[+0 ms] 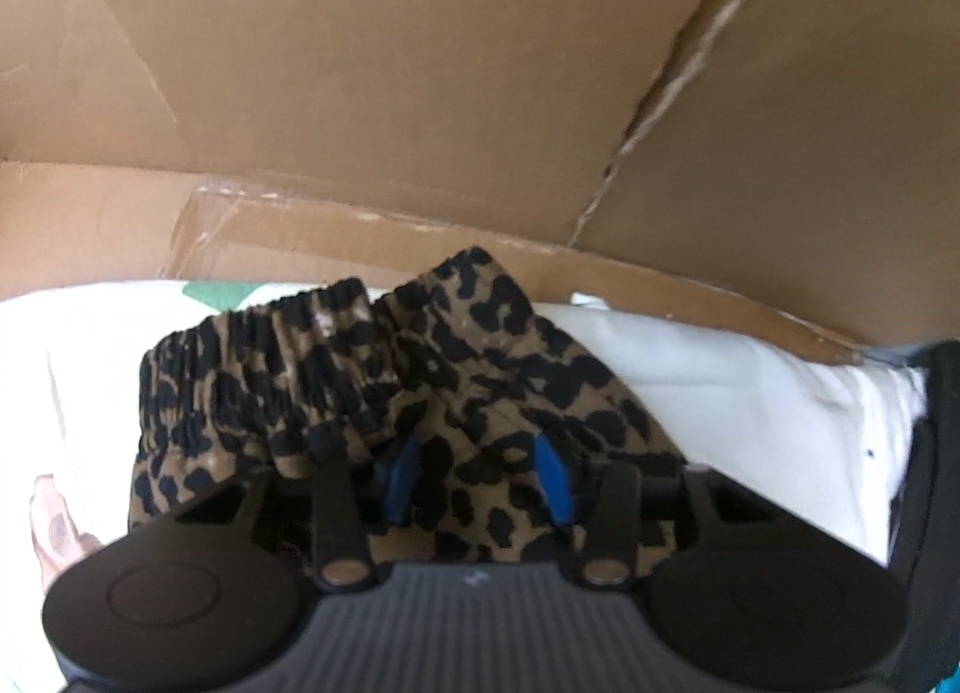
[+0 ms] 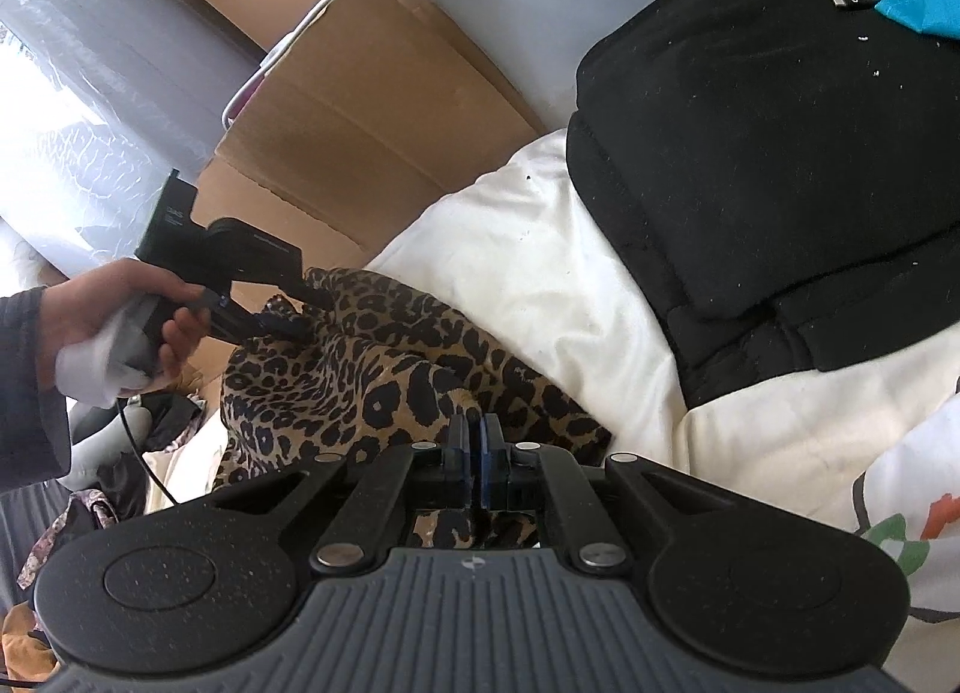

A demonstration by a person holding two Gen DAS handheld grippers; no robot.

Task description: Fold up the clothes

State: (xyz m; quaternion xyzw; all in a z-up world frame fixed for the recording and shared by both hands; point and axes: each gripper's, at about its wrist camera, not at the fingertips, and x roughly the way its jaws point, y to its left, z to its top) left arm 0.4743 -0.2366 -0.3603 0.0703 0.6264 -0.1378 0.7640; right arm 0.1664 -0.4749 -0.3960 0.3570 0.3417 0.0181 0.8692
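Note:
A leopard-print garment (image 1: 372,387) with an elastic waistband lies bunched on a white bedspread (image 1: 690,381). My left gripper (image 1: 477,465) sits over the cloth with its blue pads (image 1: 555,477) apart, the fabric lying between and under them. In the right wrist view the same garment (image 2: 384,375) spreads across the bed, and my right gripper (image 2: 478,441) is shut, pinching its near edge. The left gripper (image 2: 282,327) shows there too, held by a hand at the garment's far end.
Flattened cardboard (image 1: 420,93) stands behind the bed, and also shows in the right wrist view (image 2: 360,111). A folded black garment (image 2: 768,153) lies at the right on the white bedspread (image 2: 540,273). More clothes (image 2: 90,507) lie at the lower left.

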